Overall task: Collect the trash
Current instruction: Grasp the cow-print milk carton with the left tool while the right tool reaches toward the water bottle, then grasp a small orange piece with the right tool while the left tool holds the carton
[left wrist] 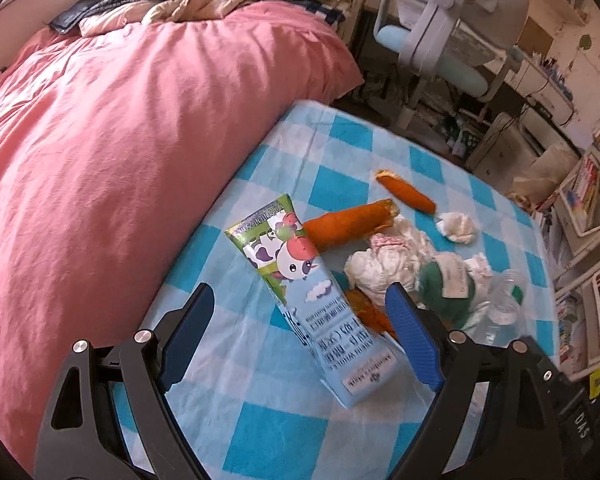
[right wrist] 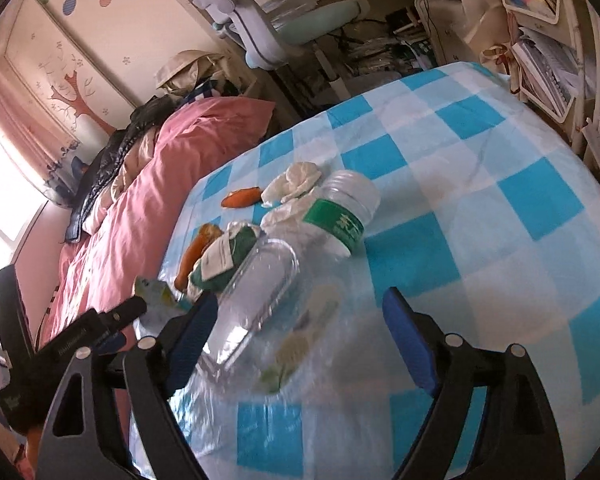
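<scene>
Trash lies on a blue-and-white checked cloth (left wrist: pixel 380 148). A flattened milk carton (left wrist: pixel 300 280) with a cartoon cow lies between the open jaws of my left gripper (left wrist: pixel 300 320), untouched. Behind it are carrot pieces (left wrist: pixel 348 220), crumpled white tissues (left wrist: pixel 384 268), a green wrapper (left wrist: pixel 448 284) and a clear bottle (left wrist: pixel 504 300). In the right wrist view the clear plastic bottle (right wrist: pixel 300 240) with a green label lies between the open jaws of my right gripper (right wrist: pixel 296 316). Tissues (right wrist: pixel 296 184) and carrots (right wrist: pixel 240 199) lie beyond it.
A pink duvet (left wrist: pixel 120 140) covers the bed along the cloth's left side. A desk chair (left wrist: pixel 440 40) and cluttered floor lie beyond the far edge. Bookshelves (left wrist: pixel 588 208) stand at the right. The left gripper's body (right wrist: pixel 76 340) shows at the left in the right wrist view.
</scene>
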Demonstrator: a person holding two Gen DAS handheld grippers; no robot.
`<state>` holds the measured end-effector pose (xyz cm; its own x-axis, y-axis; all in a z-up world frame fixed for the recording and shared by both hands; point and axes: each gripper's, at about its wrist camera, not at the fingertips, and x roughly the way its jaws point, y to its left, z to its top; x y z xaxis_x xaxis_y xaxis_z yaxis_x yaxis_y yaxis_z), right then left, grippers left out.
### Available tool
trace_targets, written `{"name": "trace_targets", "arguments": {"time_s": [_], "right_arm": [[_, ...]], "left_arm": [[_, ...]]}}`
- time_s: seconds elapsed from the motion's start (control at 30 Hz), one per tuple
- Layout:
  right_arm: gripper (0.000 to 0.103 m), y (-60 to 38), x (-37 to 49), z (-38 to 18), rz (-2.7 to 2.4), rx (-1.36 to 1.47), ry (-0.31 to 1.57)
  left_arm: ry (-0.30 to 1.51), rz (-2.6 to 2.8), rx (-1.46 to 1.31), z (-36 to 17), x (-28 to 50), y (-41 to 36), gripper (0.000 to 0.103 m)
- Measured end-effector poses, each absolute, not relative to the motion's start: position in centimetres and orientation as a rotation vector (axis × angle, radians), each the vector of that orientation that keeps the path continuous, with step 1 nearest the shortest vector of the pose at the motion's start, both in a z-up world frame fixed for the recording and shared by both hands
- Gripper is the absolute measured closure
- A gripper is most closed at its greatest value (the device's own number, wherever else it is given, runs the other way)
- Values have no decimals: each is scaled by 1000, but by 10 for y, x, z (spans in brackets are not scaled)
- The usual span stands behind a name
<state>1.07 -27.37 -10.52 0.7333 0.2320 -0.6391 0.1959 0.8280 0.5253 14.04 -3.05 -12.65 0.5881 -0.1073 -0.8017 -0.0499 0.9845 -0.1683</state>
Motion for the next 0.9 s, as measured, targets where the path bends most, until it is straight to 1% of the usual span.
{"name": "trace_targets", "arguments": {"time_s": [0.1,0.2,0.3,0.33,0.37,0.47,0.5,0.53,0.57,0.63,0.67,0.77,0.9], "right_arm": [[19,-271,23,-111,21,600,786],[14,-267,32,-115,31,582,800],[14,-265,37,-113,50,547,806],[14,-265,37,-111,56,529,807],[14,-265,39,-110,54,516,806],[14,-274,36,-105,27,469,796],[14,-280,35,-104,22,478,798],[14,-285,35,-105,19,501,805],[14,-290,34,-106,18,529,812],[14,-298,34,-114,43,632,821],[14,-298,34,-116,51,658,825],[14,-285,39,-120,78,674,850],[14,-263,41,-112,65,502,882]], "left_arm": [[972,-25,-147,-136,150,-34,19],[1000,-36,-120,-142,156,-35,19],[1024,-58,-96,-149,159,-35,19],[1034,-75,-95,-151,160,-34,22],[1042,-91,-95,-153,161,-34,29],[1070,-142,-105,-159,163,-33,41],[1068,-147,-108,-159,163,-33,47],[1077,-164,-91,-158,163,-34,58],[1084,-179,-77,-158,163,-34,64],[1096,-209,-50,-156,161,-35,71],[1096,-222,-30,-155,160,-36,73],[1095,-257,45,-151,154,-41,73],[1090,-286,108,-146,148,-44,73]]}}
